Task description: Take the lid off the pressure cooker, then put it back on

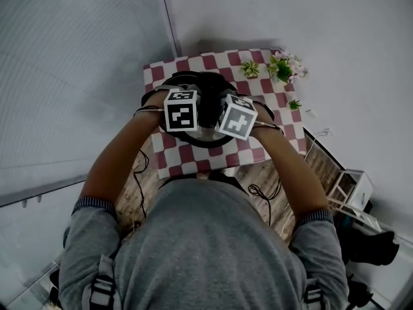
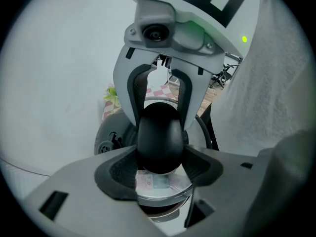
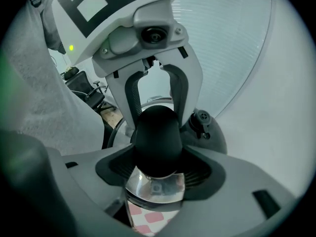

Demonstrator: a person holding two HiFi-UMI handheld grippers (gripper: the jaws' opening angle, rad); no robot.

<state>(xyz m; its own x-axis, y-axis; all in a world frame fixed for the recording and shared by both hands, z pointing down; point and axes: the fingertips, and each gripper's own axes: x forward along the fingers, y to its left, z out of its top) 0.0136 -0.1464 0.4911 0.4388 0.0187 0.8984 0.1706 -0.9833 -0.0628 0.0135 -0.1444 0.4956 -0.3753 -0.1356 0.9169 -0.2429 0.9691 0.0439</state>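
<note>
Left gripper (image 2: pixel 160 163): jaws clamped on the lid's black handle (image 2: pixel 159 132).
Right gripper (image 3: pixel 157 168): jaws gripping the same handle, from the opposite side.
Sticker (image 2: pixel 153 181) on steel lid (image 2: pixel 165 197): print unreadable.

No writing can be read: only coded squares and one blurred sticker.

In the head view, the left marker cube (image 1: pixel 181 110) just left of centre and the right marker cube (image 1: pixel 237 116) beside it carry black-and-white square patterns, not letters or numbers. Low in the middle of the left gripper view, a small pink-and-bluish sticker (image 2: pixel 152 181) sits on the steel lid (image 2: pixel 165 195). It may bear print, but it is too small and soft to make out.
</note>
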